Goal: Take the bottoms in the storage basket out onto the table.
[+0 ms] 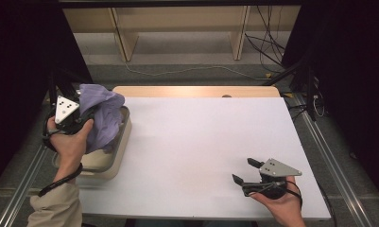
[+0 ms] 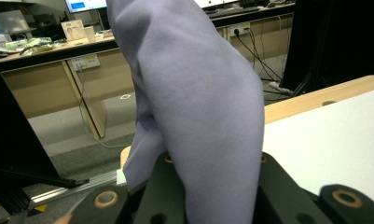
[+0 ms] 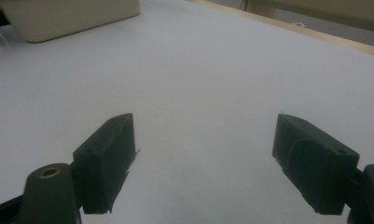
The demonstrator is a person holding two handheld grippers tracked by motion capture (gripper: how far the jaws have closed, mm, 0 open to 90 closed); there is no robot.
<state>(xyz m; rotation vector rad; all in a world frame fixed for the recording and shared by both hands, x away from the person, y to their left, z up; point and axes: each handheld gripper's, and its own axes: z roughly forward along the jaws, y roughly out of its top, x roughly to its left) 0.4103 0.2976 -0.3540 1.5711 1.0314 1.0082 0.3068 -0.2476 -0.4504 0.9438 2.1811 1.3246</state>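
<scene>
We hold the cloth (image 1: 103,118) in our left gripper (image 1: 76,116) at the far left edge of the table (image 1: 201,142), with the jaws clamped on a thick fold of the lavender fabric. In the left gripper view the cloth (image 2: 194,102) rises straight up from between the jaws as a tall, bunched column, so its long axis runs along the jaws rather than across them. From above, the rest of it drapes down and to the right, over and into the bin (image 1: 112,163), a beige tub that sits at the table's left side. Our right gripper (image 1: 248,172) rests low at the near right of the table, well apart from both cloth and bin, its jaws spread wide with nothing between them. They point left and a little far across the bare white sheet, and in the right gripper view the bin (image 3: 68,16) lies well ahead, at the far left. We judge the left hand to be the one placed to act. The cloth hangs at the bin, so the coming move turns on whether it lifts clear toward the open table on the right or goes down inside.
</scene>
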